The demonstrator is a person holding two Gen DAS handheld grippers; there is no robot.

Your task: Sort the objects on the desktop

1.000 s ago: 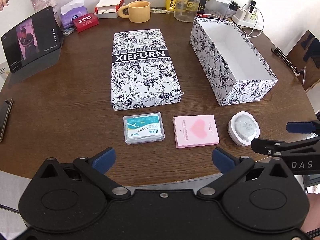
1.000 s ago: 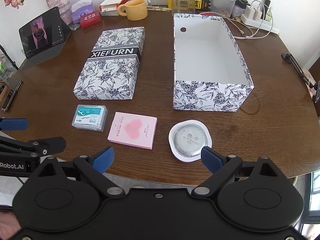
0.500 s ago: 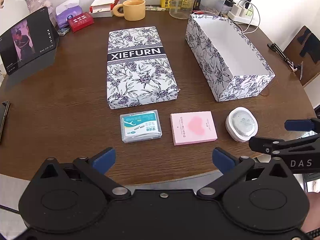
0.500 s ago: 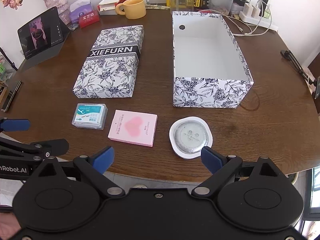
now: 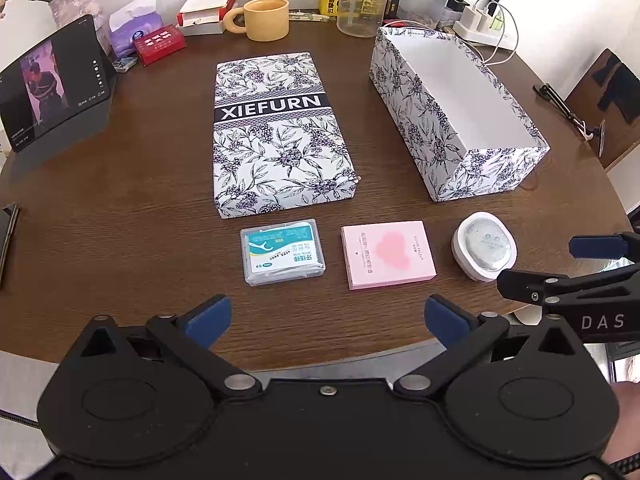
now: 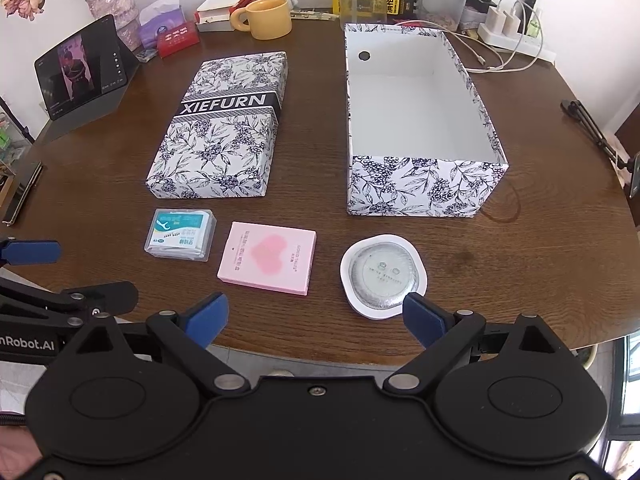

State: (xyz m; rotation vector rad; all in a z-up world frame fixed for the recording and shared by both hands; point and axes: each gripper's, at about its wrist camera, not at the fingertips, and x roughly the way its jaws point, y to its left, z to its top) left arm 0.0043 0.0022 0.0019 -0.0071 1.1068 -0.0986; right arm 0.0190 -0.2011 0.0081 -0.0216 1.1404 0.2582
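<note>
Three small items lie in a row near the table's front edge: a clear floss-pick case (image 5: pixel 283 251) (image 6: pixel 181 234), a pink card box with a heart (image 5: pixel 387 254) (image 6: pixel 269 257), and a round white container with a foil lid (image 5: pixel 484 245) (image 6: pixel 383 275). Behind them sit a floral lid marked XIEFURN (image 5: pixel 276 132) (image 6: pixel 224 128) and an open, empty floral box (image 5: pixel 452 112) (image 6: pixel 416 120). My left gripper (image 5: pixel 326 318) hovers open in front of the case and the pink box. My right gripper (image 6: pixel 316 315) hovers open, its right pad at the round container's near rim.
The dark wooden table (image 5: pixel 120 184) carries a tablet on a stand (image 5: pixel 52 88), a yellow mug (image 5: pixel 266 20), a tissue pack, a red box, a small camera, a clear jar and a power strip with cables (image 6: pixel 508 36) along the back. A phone (image 6: pixel 22 192) lies at the left edge.
Both grippers have drifted slightly forward toward the table. Nothing on the table has moved and both jaws stay open.
</note>
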